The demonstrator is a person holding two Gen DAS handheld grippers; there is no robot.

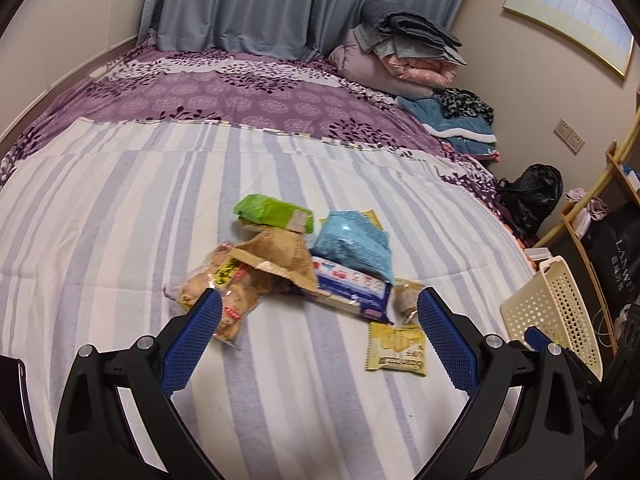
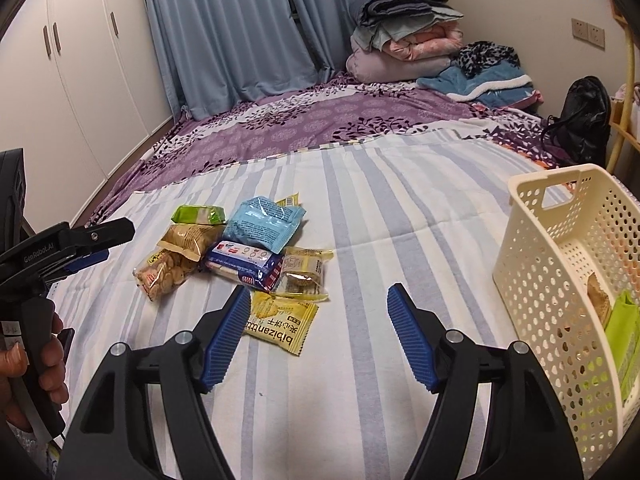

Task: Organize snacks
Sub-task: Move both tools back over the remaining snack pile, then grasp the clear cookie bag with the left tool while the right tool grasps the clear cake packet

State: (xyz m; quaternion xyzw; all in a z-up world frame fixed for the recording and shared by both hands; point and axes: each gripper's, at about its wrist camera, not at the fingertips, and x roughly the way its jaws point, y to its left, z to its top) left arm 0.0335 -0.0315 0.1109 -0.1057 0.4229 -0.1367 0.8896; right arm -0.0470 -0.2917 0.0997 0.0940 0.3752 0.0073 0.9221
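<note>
A heap of snack packs lies on the striped blanket: a green pack, a brown pack, a clear bag of biscuits, a light blue pack, a blue-and-white pack and a yellow packet. My left gripper is open and empty just in front of the heap. My right gripper is open and empty, its left finger over the yellow packet. A cream perforated basket at the right holds a green pack and a brown one.
The bed has a purple floral sheet. Folded quilts and clothes are piled at its far end. A black bag and a wooden shelf stand at the right. White wardrobes line the left wall.
</note>
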